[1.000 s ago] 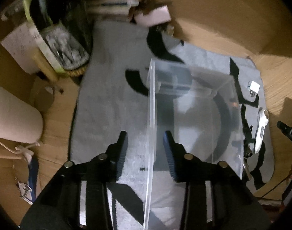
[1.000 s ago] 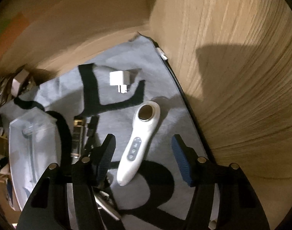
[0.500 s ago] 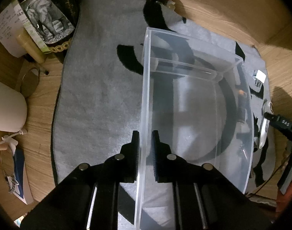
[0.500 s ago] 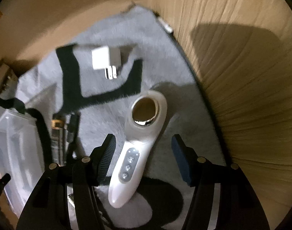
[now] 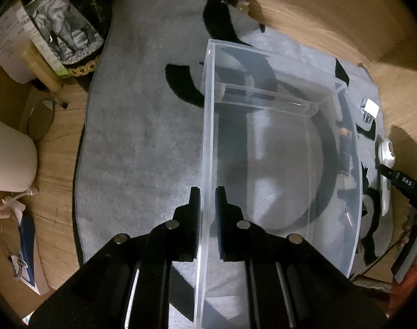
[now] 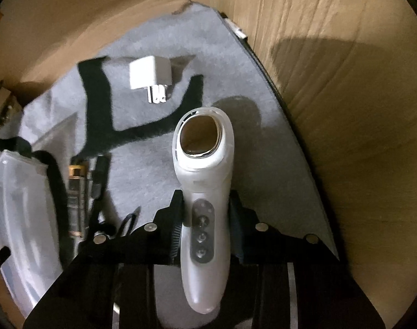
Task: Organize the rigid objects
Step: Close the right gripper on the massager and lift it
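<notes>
A clear plastic box (image 5: 208, 109) stands empty on a grey mat (image 5: 139, 142) with black lettering. My left gripper (image 5: 207, 200) is shut on the box's left wall, one pad inside and one outside. In the right wrist view a white handheld device (image 6: 203, 161) with a round metal head and three buttons lies on the mat. My right gripper (image 6: 205, 213) straddles its handle, and its jaws are closing with both pads against the handle's sides. The same device (image 5: 385, 159) shows right of the box in the left wrist view. A white plug adapter (image 6: 150, 76) lies beyond the device.
A dark tube with a gold band (image 6: 76, 192) and a black cord lie between the device and the box (image 6: 13, 205). An elephant-print package (image 5: 63, 27), a round metal disc (image 5: 39, 118) and a pale rounded object (image 5: 8, 159) sit left of the mat. Wooden tabletop (image 6: 345, 137) surrounds it.
The left gripper came down and shut on the box wall. The right gripper sank over the white device and its jaws drew in from wide apart onto the handle.
</notes>
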{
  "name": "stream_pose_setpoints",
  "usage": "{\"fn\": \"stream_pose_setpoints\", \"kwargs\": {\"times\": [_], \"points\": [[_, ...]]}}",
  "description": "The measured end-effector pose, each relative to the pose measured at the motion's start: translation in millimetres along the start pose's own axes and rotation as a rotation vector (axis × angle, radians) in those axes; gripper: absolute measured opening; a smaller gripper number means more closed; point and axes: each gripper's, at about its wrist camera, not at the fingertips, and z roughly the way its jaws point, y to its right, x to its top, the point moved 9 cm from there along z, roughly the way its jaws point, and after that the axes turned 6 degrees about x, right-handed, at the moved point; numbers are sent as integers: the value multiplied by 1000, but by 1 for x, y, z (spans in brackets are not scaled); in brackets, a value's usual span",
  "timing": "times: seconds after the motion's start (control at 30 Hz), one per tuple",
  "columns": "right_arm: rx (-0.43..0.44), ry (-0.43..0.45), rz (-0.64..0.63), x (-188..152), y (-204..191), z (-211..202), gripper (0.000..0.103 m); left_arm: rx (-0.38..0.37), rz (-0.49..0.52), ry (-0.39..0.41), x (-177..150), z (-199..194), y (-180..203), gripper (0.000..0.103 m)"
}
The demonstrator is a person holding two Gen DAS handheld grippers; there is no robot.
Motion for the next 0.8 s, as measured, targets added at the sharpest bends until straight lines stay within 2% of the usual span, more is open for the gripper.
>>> {"fn": "stream_pose_setpoints", "kwargs": {"times": [0.17,0.4,0.57,0.8], "points": [[40,51,11,-7,-12,-34,29,-23,7,3,0,-2,0,10],[128,147,-41,-8,-47,-91,29,-50,38,14,-2,-6,2,10],[192,181,-105,-11,-88,-104,29,-75,57,22,-6,-10,1,10],[277,173,-193,-24,-155,-101,29,-128,76,21,-9,-12,-2,10]]}}
